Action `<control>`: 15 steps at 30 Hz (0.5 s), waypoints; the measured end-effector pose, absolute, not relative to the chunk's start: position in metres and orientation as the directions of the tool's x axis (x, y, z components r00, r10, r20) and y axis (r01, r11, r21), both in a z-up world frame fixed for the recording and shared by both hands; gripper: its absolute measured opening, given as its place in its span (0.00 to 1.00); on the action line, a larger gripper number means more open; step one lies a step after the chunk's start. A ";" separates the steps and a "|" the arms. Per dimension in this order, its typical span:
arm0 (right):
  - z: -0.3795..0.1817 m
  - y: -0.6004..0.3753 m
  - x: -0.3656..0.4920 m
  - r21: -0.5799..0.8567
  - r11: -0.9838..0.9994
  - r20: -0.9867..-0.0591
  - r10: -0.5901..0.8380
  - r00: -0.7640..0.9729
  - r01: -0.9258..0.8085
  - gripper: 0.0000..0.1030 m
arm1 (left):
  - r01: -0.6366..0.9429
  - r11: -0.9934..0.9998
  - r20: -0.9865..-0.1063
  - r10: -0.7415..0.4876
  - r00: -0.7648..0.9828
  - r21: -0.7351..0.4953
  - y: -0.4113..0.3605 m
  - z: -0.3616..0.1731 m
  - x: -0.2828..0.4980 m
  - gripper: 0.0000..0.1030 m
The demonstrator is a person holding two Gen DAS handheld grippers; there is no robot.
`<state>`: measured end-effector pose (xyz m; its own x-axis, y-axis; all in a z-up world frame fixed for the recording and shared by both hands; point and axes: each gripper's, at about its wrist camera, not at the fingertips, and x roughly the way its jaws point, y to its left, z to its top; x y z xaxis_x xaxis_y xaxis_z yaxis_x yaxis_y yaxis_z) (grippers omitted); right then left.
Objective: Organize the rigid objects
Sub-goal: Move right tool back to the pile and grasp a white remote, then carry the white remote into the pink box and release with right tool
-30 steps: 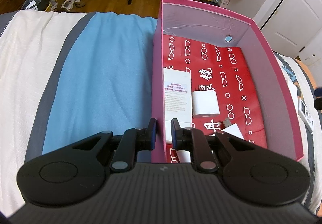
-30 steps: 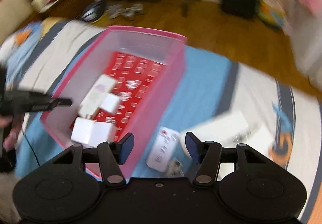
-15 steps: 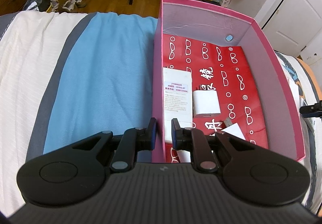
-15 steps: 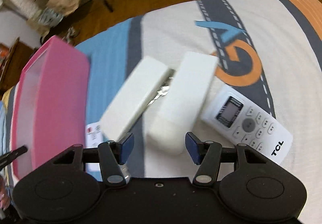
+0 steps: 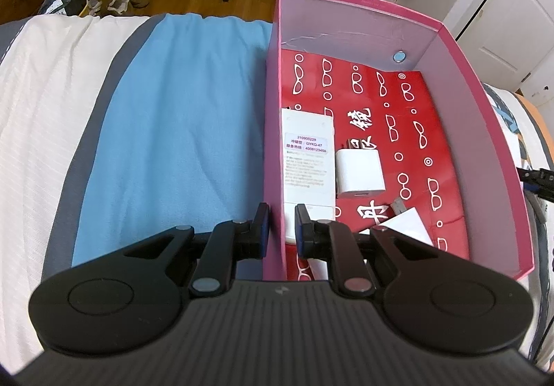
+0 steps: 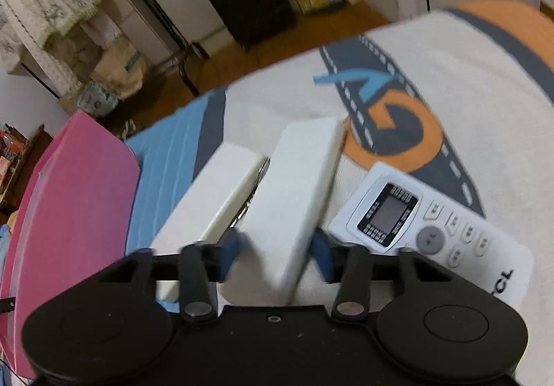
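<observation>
1. My left tool (image 5: 281, 230) is clamped on the near wall of the pink box (image 5: 450, 36), one finger outside and one inside, just keeping it steady on the bed (image 5: 166, 129).
2. Already in the box: a white remote lying label-up (image 5: 308, 157) along the left wall, a white charger (image 5: 360, 174) right beside it, and a white card (image 5: 405, 225) near the front.
3. My right tool (image 6: 275, 256) is over the pile on the bed outside the box. Its jaws have just been closing, and the near end of a long white block (image 6: 291, 199) sits between them. The frame is smeared, so I can't say the pads are actually biting yet; I'm calling it narrow but not gripping.
4. What matters for the grab: the block's long axis runs almost straight away from the tool, tilted a bit to the right, so the fingers (image 6: 323, 252) straddle its narrow width. That looks like a decent line-up to me.
5. A second white block (image 6: 211, 199) lies just beside it on the left, and a TCL remote (image 6: 426, 223) lies close on the right, near that finger. A clip looks possible.
6. The box is off to the left in the right tool's view, so that's the carry direction.
</observation>
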<state>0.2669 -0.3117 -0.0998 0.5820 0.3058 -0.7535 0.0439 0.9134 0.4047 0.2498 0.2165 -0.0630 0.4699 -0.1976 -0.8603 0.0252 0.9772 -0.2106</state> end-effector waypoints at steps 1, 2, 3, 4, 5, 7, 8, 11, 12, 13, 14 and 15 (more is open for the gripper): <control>-0.096 -0.316 0.266 0.425 0.905 -0.732 0.326 0.598 0.027 0.32 | 0.025 0.977 -0.860 -0.198 0.470 -0.211 0.216 -0.063 0.250 0.13; -0.088 -0.319 0.263 0.443 0.896 -0.714 0.350 0.607 0.004 0.27 | 0.025 0.977 -0.860 -0.198 0.470 -0.212 0.216 -0.063 0.250 0.13; -0.084 -0.321 0.263 0.440 0.898 -0.712 0.358 0.604 -0.013 0.26 | 0.025 0.977 -0.860 -0.198 0.470 -0.212 0.216 -0.063 0.250 0.13; -0.079 -0.321 0.262 0.422 0.906 -0.717 0.354 0.601 -0.031 0.25 | 0.023 0.977 -0.860 -0.198 0.470 -0.213 0.216 -0.063 0.250 0.13; -0.073 -0.319 0.261 0.395 0.918 -0.724 0.344 0.598 -0.050 0.24 | 0.022 0.977 -0.861 -0.198 0.469 -0.213 0.216 -0.063 0.250 0.13; -0.065 -0.315 0.259 0.354 0.933 -0.743 0.321 0.587 -0.063 0.24 | 0.023 0.977 -0.861 -0.197 0.470 -0.211 0.216 -0.063 0.250 0.13; -0.062 -0.312 0.258 0.338 0.939 -0.757 0.314 0.572 -0.068 0.24 | 0.023 0.977 -0.861 -0.196 0.470 -0.210 0.217 -0.063 0.250 0.13; -0.058 -0.297 0.258 0.257 0.962 -0.823 0.269 0.500 -0.094 0.23 | 0.022 0.977 -0.861 -0.196 0.470 -0.211 0.217 -0.063 0.250 0.13; -0.058 -0.291 0.260 0.234 0.966 -0.837 0.256 0.484 -0.107 0.23 | 0.021 0.977 -0.861 -0.197 0.470 -0.212 0.217 -0.063 0.250 0.13; -0.058 -0.288 0.260 0.223 0.968 -0.838 0.252 0.484 -0.117 0.24 | 0.023 0.978 -0.861 -0.196 0.469 -0.210 0.217 -0.063 0.250 0.13; -0.059 -0.286 0.258 0.228 0.966 -0.835 0.259 0.486 -0.122 0.26 | 0.024 0.978 -0.861 -0.195 0.470 -0.208 0.217 -0.063 0.250 0.13; -0.059 -0.285 0.258 0.235 0.965 -0.832 0.263 0.487 -0.120 0.27 | 0.024 0.978 -0.861 -0.193 0.470 -0.206 0.217 -0.062 0.249 0.13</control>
<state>0.2583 -0.2855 -0.0591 0.4875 0.2634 -0.8325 -0.1201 0.9646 0.2349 0.2492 0.2171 -0.0624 0.4699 -0.1932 -0.8613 0.0244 0.9782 -0.2061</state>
